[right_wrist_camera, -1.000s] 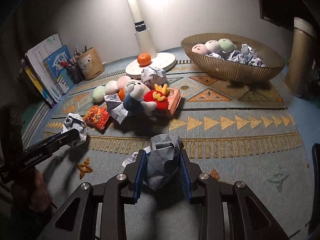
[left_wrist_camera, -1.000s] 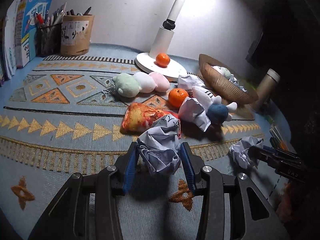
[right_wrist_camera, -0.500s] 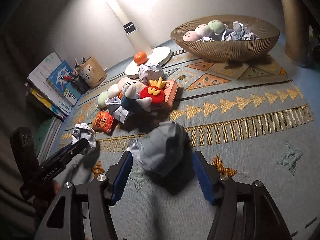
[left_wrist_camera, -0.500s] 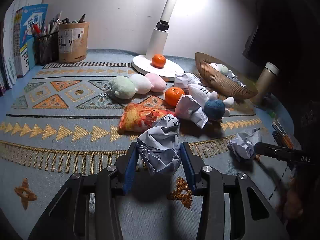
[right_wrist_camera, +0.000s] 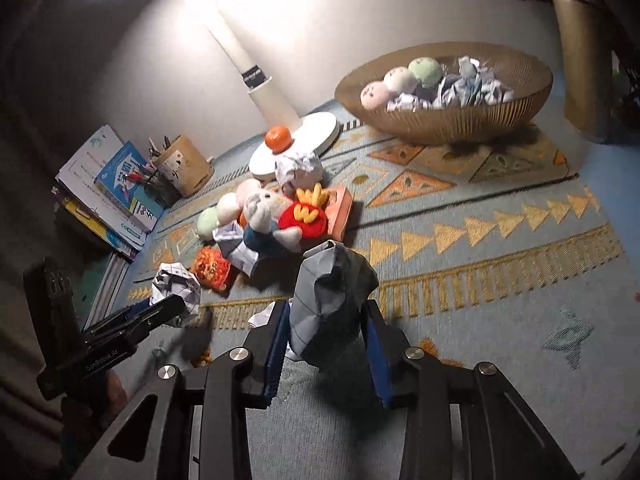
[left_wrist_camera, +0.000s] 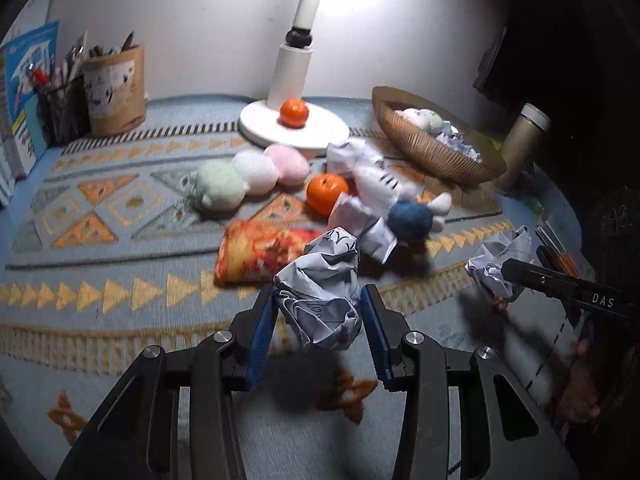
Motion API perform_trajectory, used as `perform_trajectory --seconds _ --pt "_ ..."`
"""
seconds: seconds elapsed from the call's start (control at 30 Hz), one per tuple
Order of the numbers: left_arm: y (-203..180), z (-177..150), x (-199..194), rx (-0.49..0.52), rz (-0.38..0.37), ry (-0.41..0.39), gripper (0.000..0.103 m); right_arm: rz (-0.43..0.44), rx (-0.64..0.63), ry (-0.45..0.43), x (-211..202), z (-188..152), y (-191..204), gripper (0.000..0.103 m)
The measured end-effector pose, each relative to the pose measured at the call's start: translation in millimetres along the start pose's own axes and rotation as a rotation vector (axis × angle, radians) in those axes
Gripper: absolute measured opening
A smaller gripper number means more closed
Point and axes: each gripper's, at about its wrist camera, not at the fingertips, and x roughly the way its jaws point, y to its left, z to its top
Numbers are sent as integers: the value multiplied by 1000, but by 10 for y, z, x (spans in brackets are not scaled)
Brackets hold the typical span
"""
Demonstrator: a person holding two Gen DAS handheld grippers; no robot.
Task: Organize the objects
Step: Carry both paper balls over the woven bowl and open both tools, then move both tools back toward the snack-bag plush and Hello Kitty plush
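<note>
My left gripper is shut on a crumpled paper ball and holds it above the patterned mat. My right gripper is shut on another crumpled paper ball, lifted off the mat; it also shows in the left wrist view. The wicker bowl at the back right holds plush balls and several paper balls. Between the grippers lie a rabbit plush, a fries plush, an orange snack bag, an orange, more paper balls and three plush balls.
A white desk lamp base with an orange on it stands at the back. A pen holder and books stand at the back left. A tan flask stands right of the bowl.
My right gripper opened half a second ago, has closed on its paper ball again and lifted it. My left gripper keeps its ball and has risen a little.
</note>
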Motion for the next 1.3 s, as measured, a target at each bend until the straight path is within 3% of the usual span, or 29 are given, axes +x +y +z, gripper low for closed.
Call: perform_trajectory --seconds 0.17,0.33,0.6,0.63,0.67,0.7,0.77,1.03,1.3 --pt "-362 840 -92 84 -92 -73 40 -112 9 -140 -314 577 -119 37" --pt "-799 1525 365 131 -170 -44 40 -209 110 -215 -327 1228 -474 37" --pt "-1276 1888 1199 135 -235 -1 43 -229 184 -209 -22 1842 -873 37" --pt "-1296 1903 1281 128 -241 4 43 -220 183 -193 37 1886 -900 42" --pt "-1328 1917 1356 125 -244 13 51 -209 186 -179 95 1921 -933 49" --pt "-1339 1922 1420 119 -245 21 65 -201 190 -174 138 1940 -961 56" --pt "-1352 1911 1496 111 -240 14 77 -205 183 -165 182 1937 -985 60" --pt "-1173 1829 1295 94 -214 12 78 -216 152 -173 24 1668 -909 60" --pt "-766 1639 338 80 -150 -103 78 -219 -25 -215 -348 1238 -144 64"
